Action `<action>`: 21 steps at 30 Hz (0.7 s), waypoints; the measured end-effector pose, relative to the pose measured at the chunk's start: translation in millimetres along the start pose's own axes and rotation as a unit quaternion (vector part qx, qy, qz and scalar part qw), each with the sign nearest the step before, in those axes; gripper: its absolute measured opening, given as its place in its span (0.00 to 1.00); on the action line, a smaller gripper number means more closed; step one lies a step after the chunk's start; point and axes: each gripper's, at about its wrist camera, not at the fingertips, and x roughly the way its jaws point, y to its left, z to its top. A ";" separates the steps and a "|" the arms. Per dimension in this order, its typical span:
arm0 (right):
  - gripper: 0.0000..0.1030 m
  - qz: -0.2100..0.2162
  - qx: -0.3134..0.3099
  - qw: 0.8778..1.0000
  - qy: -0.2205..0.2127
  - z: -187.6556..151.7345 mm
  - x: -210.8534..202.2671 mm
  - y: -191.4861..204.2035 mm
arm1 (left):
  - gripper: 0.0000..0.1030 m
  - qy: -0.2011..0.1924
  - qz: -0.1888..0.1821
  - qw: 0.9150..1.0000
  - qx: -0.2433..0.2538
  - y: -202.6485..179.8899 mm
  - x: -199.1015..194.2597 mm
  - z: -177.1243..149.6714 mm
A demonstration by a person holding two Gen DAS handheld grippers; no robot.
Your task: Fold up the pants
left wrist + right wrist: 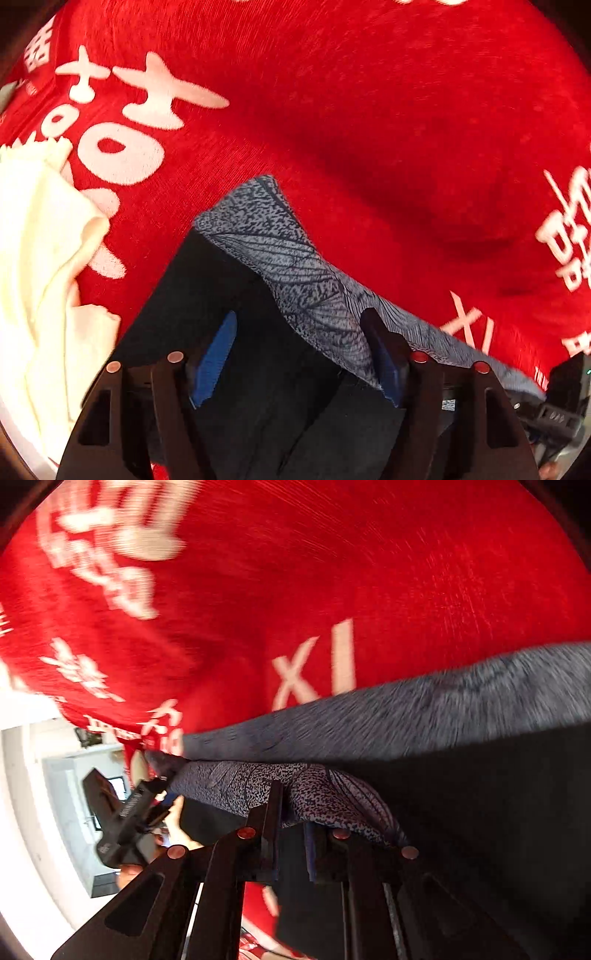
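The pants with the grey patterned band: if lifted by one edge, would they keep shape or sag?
Probably sag. The pants drape limply over the right gripper clamped on their patterned band. In the left wrist view, the band creases and curls, suggesting thin, floppy cloth. Likely light, since a narrow pinch holds them.

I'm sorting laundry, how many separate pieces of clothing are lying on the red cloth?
2: the dark patterned pants between the tools, and a cream garment at the left edge. Others may be hidden.

Black pants [258, 387] (grey speckled leaf-print lining), red white-lettered cloth [369, 110], cream fabric [40, 258]
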 end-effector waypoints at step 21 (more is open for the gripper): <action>0.78 -0.135 -0.055 0.989 -0.041 -79.0 -107.6 -9.1 | 0.82 0.026 0.146 0.960 0.238 -103.7 15.7 -92.3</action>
